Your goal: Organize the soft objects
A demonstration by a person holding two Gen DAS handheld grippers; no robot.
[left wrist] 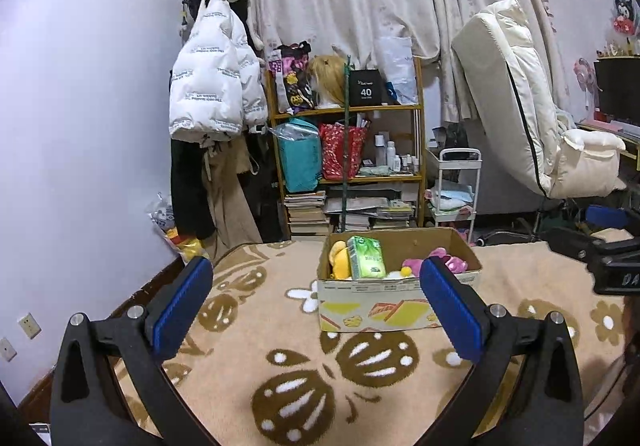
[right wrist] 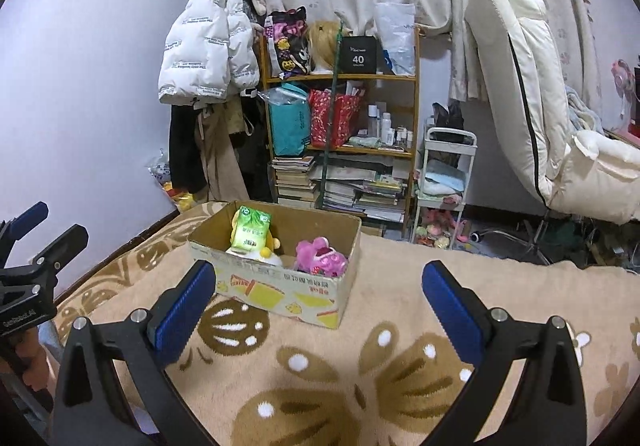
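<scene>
Fleecy, matt blanket. Printed cardboard box, dull brown inside. Glossy plastic-wrapped tissue pack. Plush pink toy. Ribbed blue gripper pads.

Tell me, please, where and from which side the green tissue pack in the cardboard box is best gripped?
Probably by its upper end, from above. The green tissue pack stands on end against the yellow plush, rising past the rim of the cardboard box, so only its top is free. Pinch its two broad faces; either open gripper looks wide enough.
</scene>
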